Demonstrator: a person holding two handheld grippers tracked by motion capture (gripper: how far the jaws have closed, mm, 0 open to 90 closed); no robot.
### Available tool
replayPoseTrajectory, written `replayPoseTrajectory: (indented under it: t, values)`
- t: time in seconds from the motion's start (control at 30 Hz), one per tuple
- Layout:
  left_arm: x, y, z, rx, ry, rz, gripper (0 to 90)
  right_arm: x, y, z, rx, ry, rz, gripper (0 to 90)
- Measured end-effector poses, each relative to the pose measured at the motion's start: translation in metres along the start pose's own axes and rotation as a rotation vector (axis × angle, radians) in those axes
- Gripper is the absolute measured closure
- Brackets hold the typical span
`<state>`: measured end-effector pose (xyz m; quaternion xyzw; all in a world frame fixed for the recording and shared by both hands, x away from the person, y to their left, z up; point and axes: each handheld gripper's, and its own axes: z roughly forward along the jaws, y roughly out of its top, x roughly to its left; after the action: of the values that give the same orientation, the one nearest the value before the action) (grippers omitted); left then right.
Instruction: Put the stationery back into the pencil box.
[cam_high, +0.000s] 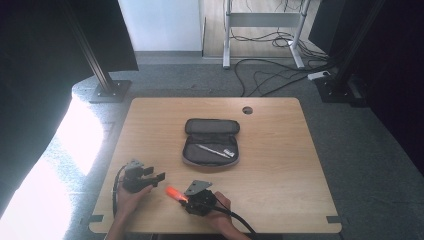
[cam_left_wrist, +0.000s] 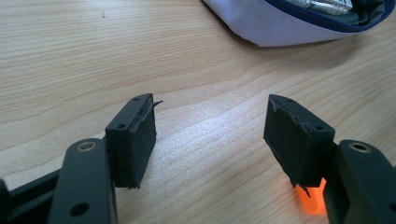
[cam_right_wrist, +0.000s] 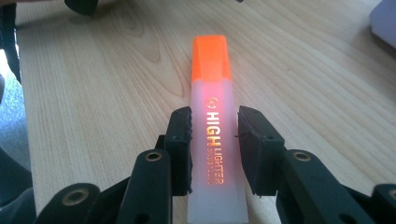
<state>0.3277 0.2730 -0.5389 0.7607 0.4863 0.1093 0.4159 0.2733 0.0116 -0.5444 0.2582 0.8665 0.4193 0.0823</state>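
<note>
An orange highlighter (cam_right_wrist: 211, 65) lies flat on the wooden table (cam_high: 280, 165), its cap pointing away from my right gripper (cam_right_wrist: 215, 116). The black pads sit against both sides of its pale barrel, so the gripper is shut on it. In the high view the highlighter (cam_high: 175, 193) glows near the front edge, just left of the right gripper (cam_high: 192, 197). My left gripper (cam_high: 156, 176) rests a little to the left, jaws wide apart. In its own view the left gripper (cam_left_wrist: 210, 112) has bare wood between the pads, and the highlighter (cam_left_wrist: 310, 200) shows behind the right pad.
An open grey pencil case (cam_high: 211, 142) lies mid-table with a pen (cam_high: 215, 150) inside; its pale edge (cam_left_wrist: 280, 23) appears ahead of the left gripper. A cable hole (cam_high: 247, 110) sits near the table's far edge. Stands and cables cover the floor beyond.
</note>
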Motion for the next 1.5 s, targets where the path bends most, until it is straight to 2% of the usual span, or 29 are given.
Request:
replayPoseTrajectory:
  t: [0.47,0.73,1.5]
  values:
    - [0.0,0.0,0.0,0.004,0.002,-0.001,34.8,-0.005,0.002,-0.012,-0.036,0.018,0.015,65.3]
    - [0.001,0.0,-0.001,0.001,0.002,-0.004,34.8,-0.01,0.0,-0.017,-0.039,0.006,0.024,65.3]
    - [0.001,0.0,0.001,0.008,-0.001,-0.002,34.8,-0.029,0.002,-0.038,-0.1,-0.02,0.055,65.3]
